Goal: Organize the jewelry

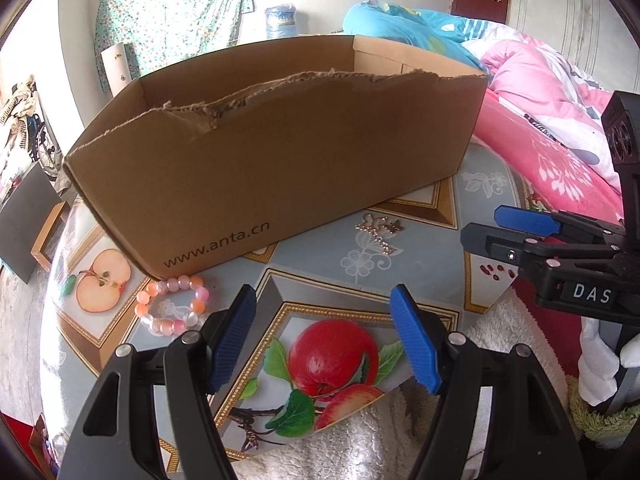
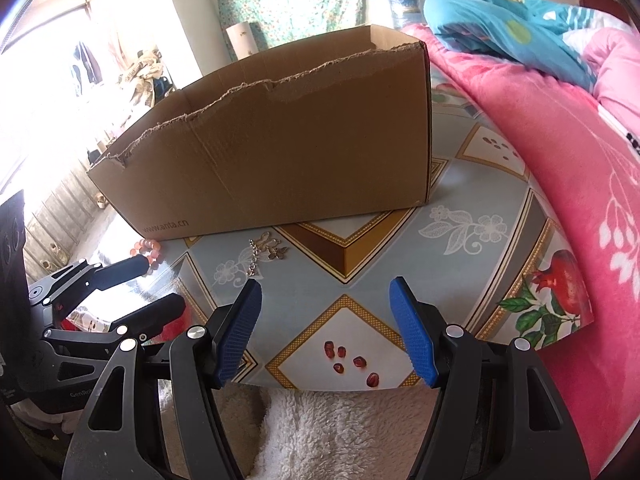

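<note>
The left hand-held gripper [image 1: 323, 334] hangs spread and empty over the desk [image 1: 432, 240]; the bead bracelet [image 1: 173, 305] lies just left of its tip, touching the cardboard box [image 1: 280, 152]. The right hand-held gripper [image 2: 326, 330], also spread and empty, has the metal chain [image 2: 266, 254] lying just beyond its left finger, before the box.

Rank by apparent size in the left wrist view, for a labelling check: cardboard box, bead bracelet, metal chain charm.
1. cardboard box
2. bead bracelet
3. metal chain charm; lies farther from the camera, so this ranking is unsure.
</note>
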`<state>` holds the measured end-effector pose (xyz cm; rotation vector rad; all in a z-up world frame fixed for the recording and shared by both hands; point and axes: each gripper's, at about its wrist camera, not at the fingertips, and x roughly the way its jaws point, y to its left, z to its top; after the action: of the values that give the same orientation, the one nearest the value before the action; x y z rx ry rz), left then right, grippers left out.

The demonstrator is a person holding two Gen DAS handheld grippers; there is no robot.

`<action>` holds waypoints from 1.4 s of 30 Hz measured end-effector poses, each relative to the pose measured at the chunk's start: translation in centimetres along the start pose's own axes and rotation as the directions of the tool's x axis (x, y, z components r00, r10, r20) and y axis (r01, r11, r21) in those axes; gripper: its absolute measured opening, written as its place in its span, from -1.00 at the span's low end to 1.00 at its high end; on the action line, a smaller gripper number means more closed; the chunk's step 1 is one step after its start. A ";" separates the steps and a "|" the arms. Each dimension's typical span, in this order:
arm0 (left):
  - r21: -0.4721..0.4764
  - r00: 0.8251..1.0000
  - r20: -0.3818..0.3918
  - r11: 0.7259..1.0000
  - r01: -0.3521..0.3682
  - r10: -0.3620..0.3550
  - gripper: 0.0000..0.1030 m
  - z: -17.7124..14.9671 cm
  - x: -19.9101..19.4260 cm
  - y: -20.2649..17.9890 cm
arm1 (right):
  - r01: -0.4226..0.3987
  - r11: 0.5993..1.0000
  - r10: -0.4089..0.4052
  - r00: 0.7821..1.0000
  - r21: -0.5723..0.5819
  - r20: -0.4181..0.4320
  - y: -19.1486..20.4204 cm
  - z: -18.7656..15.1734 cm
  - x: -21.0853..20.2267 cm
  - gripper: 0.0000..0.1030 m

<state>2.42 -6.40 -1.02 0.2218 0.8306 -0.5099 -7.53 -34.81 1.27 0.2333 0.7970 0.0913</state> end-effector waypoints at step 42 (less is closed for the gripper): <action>0.051 0.998 0.010 0.997 0.054 -0.055 -0.95 1.8 1.9 -0.3 | -0.001 1.000 0.001 1.000 0.026 0.014 0.1 0.6 -0.1 0.24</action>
<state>4.47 -7.95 -1.26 0.2432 0.8147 -0.5831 -7.17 -34.81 1.74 0.2591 0.7846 0.0800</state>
